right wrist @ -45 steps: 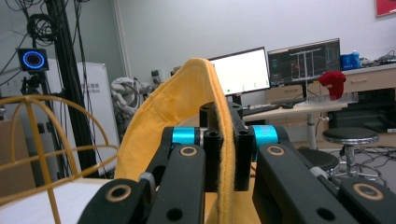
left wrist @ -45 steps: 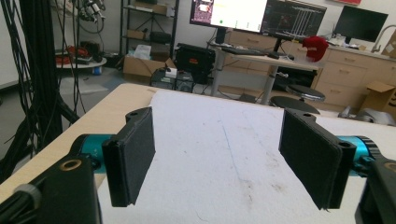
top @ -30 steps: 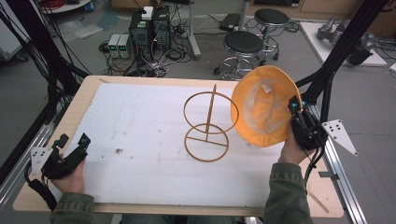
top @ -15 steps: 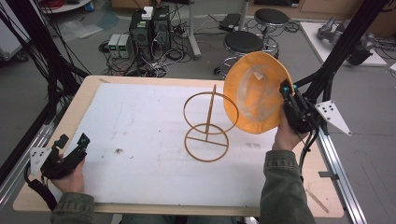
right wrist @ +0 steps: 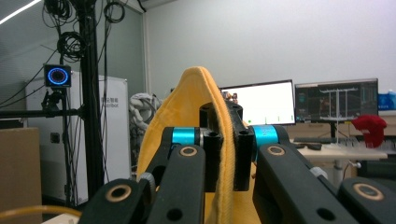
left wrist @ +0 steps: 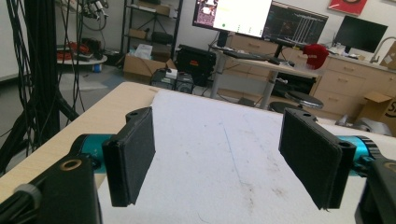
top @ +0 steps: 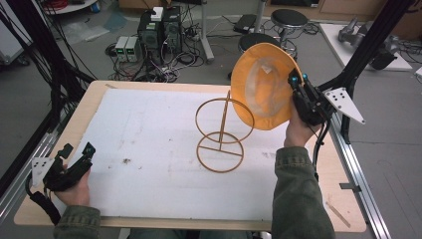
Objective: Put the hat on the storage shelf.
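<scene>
A yellow hat (top: pixel 261 84) hangs in the air over the table's right side, its pale lining facing the camera. My right gripper (top: pixel 296 82) is shut on the hat's brim; in the right gripper view the brim (right wrist: pixel 224 154) is pinched edge-on between the two black jaws. A tan wire stand (top: pixel 221 134), two rings on a centre post, stands upright on the white mat (top: pixel 149 144) just left of and below the hat. My left gripper (top: pixel 77 153) rests at the table's near left corner, open, with nothing between its pads (left wrist: pixel 130 156).
The wooden table (top: pixel 82 112) carries the white mat, which has a few dark specks. A black frame post (top: pixel 368 45) rises close behind the right hand. Computers, cables and stools crowd the floor beyond the far edge.
My right hand has lifted the hat up and toward the far side, bringing it above the stand's upper ring. The left gripper has stayed still.
</scene>
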Demonstrator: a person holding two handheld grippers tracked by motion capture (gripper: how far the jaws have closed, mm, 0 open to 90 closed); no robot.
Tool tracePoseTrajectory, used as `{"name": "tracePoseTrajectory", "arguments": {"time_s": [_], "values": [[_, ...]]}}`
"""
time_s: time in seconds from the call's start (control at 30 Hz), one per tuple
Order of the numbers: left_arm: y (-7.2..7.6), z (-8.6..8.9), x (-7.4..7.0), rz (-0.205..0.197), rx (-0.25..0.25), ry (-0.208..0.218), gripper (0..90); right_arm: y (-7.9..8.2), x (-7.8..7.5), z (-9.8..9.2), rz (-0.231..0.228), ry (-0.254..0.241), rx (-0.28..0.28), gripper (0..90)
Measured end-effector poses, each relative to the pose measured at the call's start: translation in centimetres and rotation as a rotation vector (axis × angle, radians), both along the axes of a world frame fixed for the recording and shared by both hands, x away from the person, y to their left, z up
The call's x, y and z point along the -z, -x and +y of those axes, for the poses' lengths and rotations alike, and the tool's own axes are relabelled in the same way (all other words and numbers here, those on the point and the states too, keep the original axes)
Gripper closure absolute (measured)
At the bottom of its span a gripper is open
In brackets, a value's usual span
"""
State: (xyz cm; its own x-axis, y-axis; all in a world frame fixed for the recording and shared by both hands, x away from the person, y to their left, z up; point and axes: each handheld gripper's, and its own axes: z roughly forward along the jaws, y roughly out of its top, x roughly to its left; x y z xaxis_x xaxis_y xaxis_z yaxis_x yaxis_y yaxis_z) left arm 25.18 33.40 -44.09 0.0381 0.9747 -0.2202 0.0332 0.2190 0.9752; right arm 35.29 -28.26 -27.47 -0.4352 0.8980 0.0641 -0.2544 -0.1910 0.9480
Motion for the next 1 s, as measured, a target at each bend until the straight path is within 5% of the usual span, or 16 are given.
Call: {"name": "tracePoseTrajectory", "arguments": {"time_s": [0.37,1.0], "values": [[0.1,0.2,0.0,-0.001,-0.004,0.004,27.0,-0.4,-2.0,2.2,-0.034,0.047,-0.046,86.4],[0.0,0.2,0.0,0.003,-0.006,0.013,27.3,1.8,-3.0,5.1,-0.063,0.034,-0.273,86.2]]}}
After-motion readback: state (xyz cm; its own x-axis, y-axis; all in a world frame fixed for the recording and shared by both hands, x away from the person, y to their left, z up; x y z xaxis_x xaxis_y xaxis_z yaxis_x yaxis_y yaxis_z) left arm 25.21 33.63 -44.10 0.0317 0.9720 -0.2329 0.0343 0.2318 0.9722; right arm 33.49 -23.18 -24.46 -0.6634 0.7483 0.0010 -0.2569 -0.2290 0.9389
